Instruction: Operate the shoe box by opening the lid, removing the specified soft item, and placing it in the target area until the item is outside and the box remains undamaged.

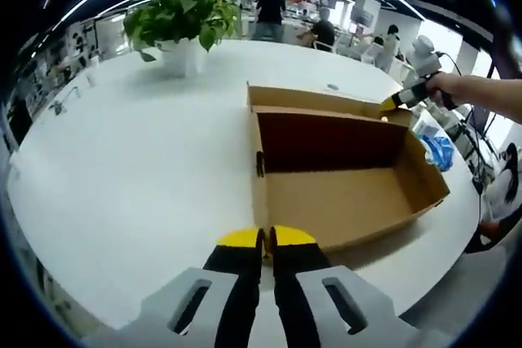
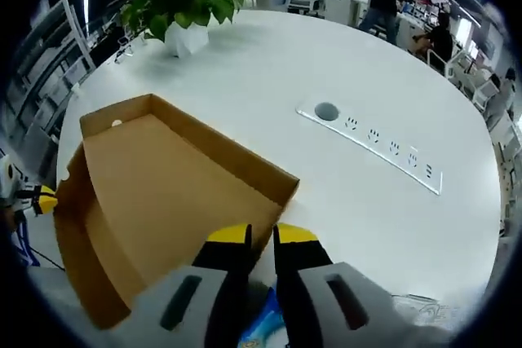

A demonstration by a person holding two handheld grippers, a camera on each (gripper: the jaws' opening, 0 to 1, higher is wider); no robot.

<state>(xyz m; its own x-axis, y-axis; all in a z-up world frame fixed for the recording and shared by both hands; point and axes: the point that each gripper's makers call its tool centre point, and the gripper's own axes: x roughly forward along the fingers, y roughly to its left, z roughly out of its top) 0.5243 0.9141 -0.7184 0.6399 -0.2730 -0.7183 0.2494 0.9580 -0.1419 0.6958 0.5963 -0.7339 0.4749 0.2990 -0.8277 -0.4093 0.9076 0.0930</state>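
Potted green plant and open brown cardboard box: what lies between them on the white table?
Nothing: in the left gripper view, bare white table separates the potted green plant from the open brown cardboard box.

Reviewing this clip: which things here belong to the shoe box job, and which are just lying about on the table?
Job:
shoe box, open
box lid, folded back
blue-and-white item beside the box, too unclear to name
left gripper
right gripper

Lying about:
potted plant
socket strip set into the white table
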